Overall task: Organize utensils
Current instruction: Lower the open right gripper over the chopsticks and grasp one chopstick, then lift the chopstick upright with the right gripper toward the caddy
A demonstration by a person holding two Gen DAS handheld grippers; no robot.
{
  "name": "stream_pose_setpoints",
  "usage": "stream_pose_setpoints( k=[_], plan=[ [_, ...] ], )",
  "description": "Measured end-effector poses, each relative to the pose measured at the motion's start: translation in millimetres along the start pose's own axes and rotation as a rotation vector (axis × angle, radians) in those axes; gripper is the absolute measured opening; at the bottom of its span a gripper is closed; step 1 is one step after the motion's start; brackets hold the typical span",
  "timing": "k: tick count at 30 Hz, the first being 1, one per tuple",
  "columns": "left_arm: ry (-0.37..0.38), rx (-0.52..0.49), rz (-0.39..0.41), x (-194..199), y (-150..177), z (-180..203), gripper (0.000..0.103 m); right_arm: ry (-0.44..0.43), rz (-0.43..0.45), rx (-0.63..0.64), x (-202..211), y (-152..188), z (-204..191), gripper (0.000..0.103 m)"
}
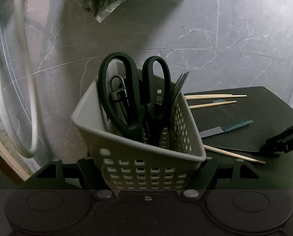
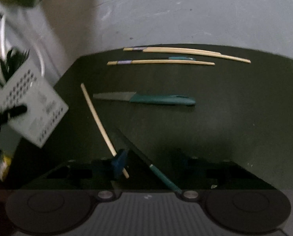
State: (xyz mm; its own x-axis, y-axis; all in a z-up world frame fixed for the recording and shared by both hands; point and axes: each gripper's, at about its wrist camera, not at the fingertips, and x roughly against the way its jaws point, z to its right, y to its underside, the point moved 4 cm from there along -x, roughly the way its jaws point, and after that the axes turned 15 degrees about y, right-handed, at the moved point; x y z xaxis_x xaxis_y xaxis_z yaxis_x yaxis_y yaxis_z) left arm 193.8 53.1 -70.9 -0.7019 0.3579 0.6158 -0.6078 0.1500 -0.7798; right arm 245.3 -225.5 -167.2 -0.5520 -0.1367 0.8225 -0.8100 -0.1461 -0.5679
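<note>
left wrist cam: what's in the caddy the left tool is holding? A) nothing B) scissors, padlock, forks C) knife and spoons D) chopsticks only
B: black-handled scissors, a padlock and dark forks stand in the perforated caddy clamped by the left tool.

Dim, flat indoor light in both views. Left wrist view is staying sharp; right wrist view is smearing with motion blur, worst at left edge. Fisheye is bending edges, corners vignetting black.

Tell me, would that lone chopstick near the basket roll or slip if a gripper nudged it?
Probably. The lone chopstick looks thin and smooth, so it may slide or roll on the dark board. It seems stiff and light.
</note>
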Motion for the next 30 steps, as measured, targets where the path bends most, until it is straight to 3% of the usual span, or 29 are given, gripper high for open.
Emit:
stream_pose_setpoints(
  k=[2,5,20,24,26,30],
  plan=[
    [0.0,0.0,0.0,0,0,0,0.077,0.007,0.013,0.029,-1,0,-4,0.019],
    [0.0,0.0,0.0,0,0,0,0.077,-0.014,0.03,0.048,-6,-5,-14,0.012],
    [0.001,0.0,0.0,0,-1,0,0.077,-0.167,0.076,0.246,-47,-60,-83,0.007],
    [0.004,0.0,0.002,1,-1,-1,0.077,-0.175,0.037,0.193,-51,-71,-85,0.016],
    [0.006,-0.001,0.003,2,0,-1,0.077,-0.207,0.012,0.14,-53,-74,-85,0.043],
    [0.01,-0.003,0.005,2,1,-3,0.077,-0.246,-0.011,0.103,-56,-81,-87,0.051]
  ],
)
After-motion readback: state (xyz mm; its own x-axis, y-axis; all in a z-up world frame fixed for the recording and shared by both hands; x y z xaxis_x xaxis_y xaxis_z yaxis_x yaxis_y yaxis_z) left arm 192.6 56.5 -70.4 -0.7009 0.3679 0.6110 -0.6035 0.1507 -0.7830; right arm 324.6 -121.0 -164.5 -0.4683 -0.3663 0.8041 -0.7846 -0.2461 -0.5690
